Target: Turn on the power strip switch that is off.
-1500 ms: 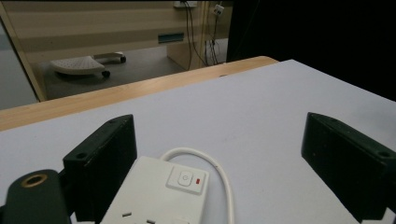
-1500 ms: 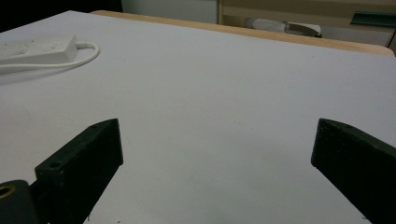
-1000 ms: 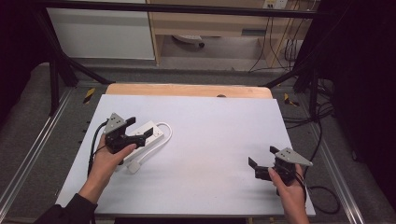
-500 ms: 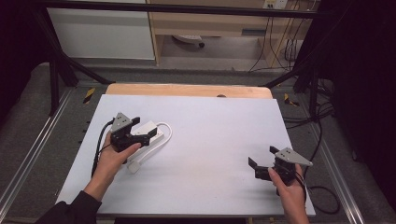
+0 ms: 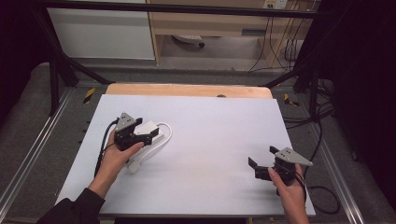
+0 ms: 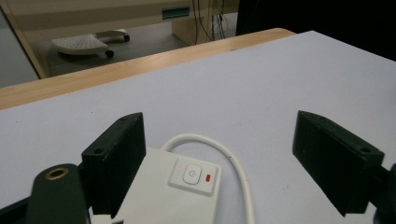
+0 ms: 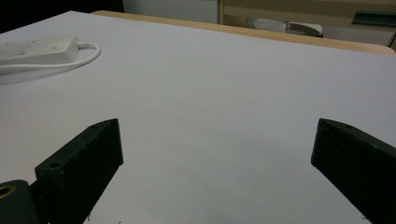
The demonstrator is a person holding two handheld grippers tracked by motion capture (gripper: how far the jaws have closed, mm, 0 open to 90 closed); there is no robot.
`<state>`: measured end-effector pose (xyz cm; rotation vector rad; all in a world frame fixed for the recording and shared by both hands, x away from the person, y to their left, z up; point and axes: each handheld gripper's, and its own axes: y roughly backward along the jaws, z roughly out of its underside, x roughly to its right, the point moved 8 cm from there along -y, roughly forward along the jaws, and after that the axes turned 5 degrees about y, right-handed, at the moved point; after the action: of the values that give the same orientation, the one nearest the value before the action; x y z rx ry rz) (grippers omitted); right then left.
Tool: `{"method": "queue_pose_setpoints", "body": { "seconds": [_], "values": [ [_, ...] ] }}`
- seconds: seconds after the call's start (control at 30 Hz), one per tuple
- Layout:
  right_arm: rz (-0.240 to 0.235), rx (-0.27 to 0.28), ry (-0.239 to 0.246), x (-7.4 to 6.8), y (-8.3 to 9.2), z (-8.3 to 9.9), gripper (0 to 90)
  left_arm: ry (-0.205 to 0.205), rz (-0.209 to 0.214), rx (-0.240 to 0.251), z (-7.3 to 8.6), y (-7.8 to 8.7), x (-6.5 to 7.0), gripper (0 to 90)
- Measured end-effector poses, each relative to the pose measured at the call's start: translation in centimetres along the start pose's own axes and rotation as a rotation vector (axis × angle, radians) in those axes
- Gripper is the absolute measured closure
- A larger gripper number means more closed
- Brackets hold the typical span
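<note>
The work in hand concerned the white power strip, which lay flat on the desk with its white cord looping round beside it. The left tool hovered right over the strip, its jaws spread wide and gripping nothing. In the left gripper view one jaw stood at the strip's near side, the other well off past the cord, so the strip's switch end with its white power button and small red mark sat between them. Whether the near jaw touched the casing I could not tell.

As I judge it, the task stood at its beginning: the reach to the strip was made, but no grasp had closed and the strip was not lifted off the desk. Closing on the casing, or pressing the button, was all left to do.

The right tool waited well apart from the strip, toward the desk's opposite side, jaws likewise wide open and holding nothing; in the right gripper view the strip showed far off beyond its jaws.

No container stood on the desk; the strip and its cord were the only loose things on it.
</note>
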<state>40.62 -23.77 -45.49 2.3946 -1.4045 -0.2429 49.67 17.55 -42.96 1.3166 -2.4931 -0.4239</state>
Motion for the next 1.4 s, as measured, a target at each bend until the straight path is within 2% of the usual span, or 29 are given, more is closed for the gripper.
{"method": "queue_pose_setpoints", "body": {
  "seconds": [0.13,0.63,0.9,1.17,1.27,1.33,1.4],
  "values": [
    [-0.001,-0.003,0.0,0.0,0.0,0.0,2.7,-0.017,-0.005,-0.014,0.3,-0.2,-0.2,19.7],
    [-0.004,-0.007,-0.004,0.0,-0.1,0.1,2.7,-0.03,-0.034,-0.094,1.8,-1.0,-1.3,25.5],
    [-0.005,-0.008,-0.002,0.0,-0.1,0.1,2.7,-0.048,-0.038,-0.129,2.3,-1.0,-1.4,35.2],
    [-0.008,-0.013,-0.003,-0.1,-0.1,0.2,2.7,-0.054,-0.024,-0.15,2.4,-0.7,-1.1,43.8],
    [-0.008,-0.013,-0.004,-0.1,-0.1,0.2,2.7,-0.06,-0.014,-0.154,2.4,-0.5,-1.0,48.7],
    [-0.009,-0.014,-0.004,-0.1,-0.1,0.2,2.7,-0.062,-0.001,-0.155,2.5,-0.4,-0.7,56.5],
    [-0.009,-0.013,-0.005,-0.1,-0.1,0.2,2.7,-0.07,0.002,-0.158,2.5,-0.4,-0.6,58.9]
  ]
}}
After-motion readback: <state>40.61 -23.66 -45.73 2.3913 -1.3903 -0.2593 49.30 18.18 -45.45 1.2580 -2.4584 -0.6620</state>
